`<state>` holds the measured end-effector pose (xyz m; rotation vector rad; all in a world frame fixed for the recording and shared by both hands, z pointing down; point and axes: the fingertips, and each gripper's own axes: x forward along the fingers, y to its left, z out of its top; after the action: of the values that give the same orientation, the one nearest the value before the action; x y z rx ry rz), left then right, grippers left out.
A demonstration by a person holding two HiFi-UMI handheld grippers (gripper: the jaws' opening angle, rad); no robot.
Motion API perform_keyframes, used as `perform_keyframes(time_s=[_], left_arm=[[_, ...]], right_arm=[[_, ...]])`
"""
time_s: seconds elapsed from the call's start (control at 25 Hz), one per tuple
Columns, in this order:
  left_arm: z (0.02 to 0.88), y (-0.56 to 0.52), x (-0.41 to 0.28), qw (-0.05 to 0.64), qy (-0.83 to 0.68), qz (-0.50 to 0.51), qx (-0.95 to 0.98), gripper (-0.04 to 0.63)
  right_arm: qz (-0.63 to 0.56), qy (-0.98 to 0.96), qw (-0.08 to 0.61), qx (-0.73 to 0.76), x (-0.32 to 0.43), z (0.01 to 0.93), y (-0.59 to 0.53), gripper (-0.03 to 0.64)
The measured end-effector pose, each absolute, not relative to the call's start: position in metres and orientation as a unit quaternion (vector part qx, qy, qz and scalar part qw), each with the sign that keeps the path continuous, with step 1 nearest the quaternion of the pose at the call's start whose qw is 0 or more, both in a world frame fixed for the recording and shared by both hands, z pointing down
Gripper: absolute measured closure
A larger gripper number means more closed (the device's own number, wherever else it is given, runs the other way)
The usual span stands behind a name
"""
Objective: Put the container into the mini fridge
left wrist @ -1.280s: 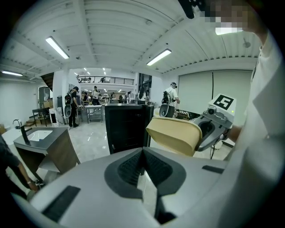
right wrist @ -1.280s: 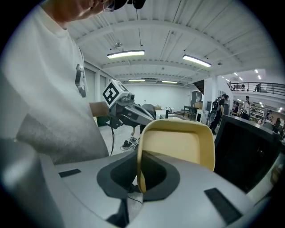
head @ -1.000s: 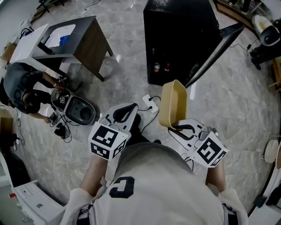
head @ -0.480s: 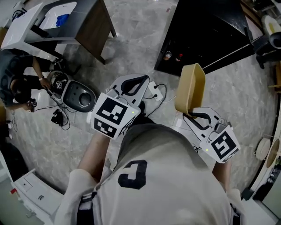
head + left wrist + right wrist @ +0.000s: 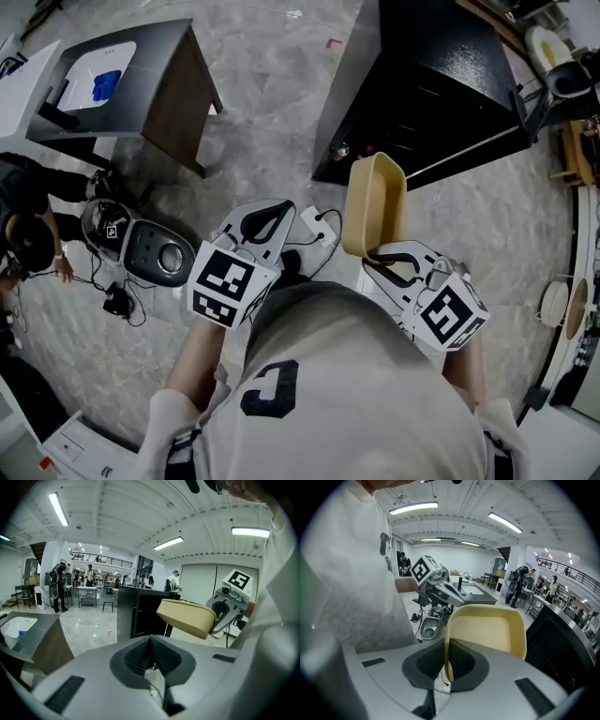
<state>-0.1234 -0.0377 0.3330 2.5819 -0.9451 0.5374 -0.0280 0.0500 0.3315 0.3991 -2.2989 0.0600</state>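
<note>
A tan, empty container (image 5: 373,204) hangs on edge in front of me, its near rim pinched in my right gripper (image 5: 386,264), which is shut on it. In the right gripper view the container (image 5: 487,632) fills the middle, its wall between the jaws of the right gripper (image 5: 447,663). The black mini fridge (image 5: 422,84) stands ahead at the upper right, its door (image 5: 469,155) swung open with two small bottles (image 5: 342,148) at its base. My left gripper (image 5: 266,223) is shut and holds nothing. In the left gripper view the left gripper (image 5: 150,654) points at the fridge (image 5: 140,613), with the container (image 5: 186,617) at its right.
A dark side table (image 5: 141,89) with a white tray stands at the upper left. A grey round appliance (image 5: 157,253) and cables lie on the marble floor (image 5: 272,112) at the left, beside a crouching person (image 5: 28,220). A white power strip (image 5: 319,225) lies near my feet.
The view has shifted, so the fridge now sits nearer and more to the right. Both grippers moved slightly left in view; the container stays in the right gripper.
</note>
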Motion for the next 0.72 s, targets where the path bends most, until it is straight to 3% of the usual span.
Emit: perform_keyframes(time_s=[0.72], left_arm=[[0.346,-0.086,-0.118,0.178,-0.311,0.199,0.912,0.540]], right_arm=[[0.026,-0.881,0.441,0.169,-0.024,0.346,-0.002,0.584]])
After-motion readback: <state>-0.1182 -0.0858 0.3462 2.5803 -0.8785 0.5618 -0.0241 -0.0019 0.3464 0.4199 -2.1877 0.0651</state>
